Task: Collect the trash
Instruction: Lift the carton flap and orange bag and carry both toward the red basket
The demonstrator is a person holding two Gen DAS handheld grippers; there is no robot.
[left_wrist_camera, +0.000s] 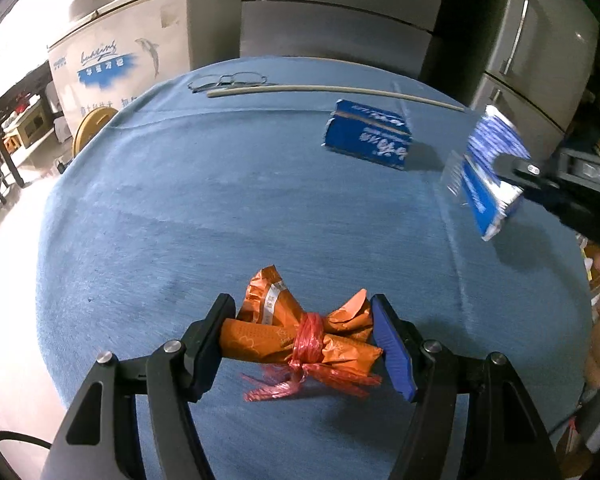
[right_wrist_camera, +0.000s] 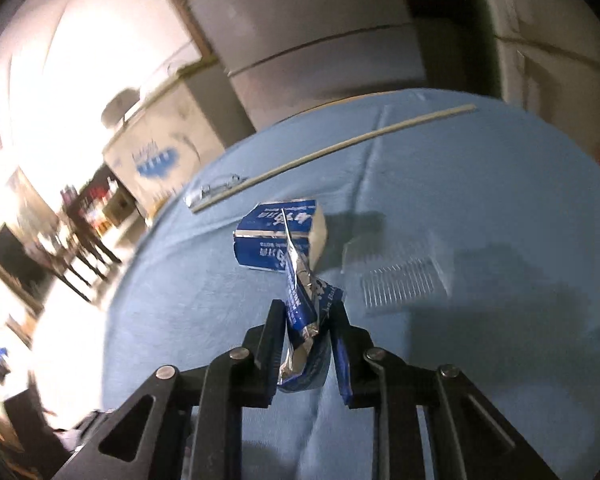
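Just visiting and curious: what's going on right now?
Left gripper around orange bundle. Right gripper shut on blue wrapper. Blue box left on table.

The right gripper (right_wrist_camera: 306,320) squeezes a crumpled blue and silver wrapper (right_wrist_camera: 300,312) between its two black fingers (right_wrist_camera: 271,344). The wrapper sticks up above a round table with a blue cloth (right_wrist_camera: 204,312). Just behind the wrapper lies a blue box (right_wrist_camera: 260,240) on the cloth. Near it on the right lies a clear plastic comb (right_wrist_camera: 400,280). Farther back lies a long thin stick (right_wrist_camera: 340,146), with a pair of glasses (right_wrist_camera: 216,190) at its left end. The picture is a bit blurry.
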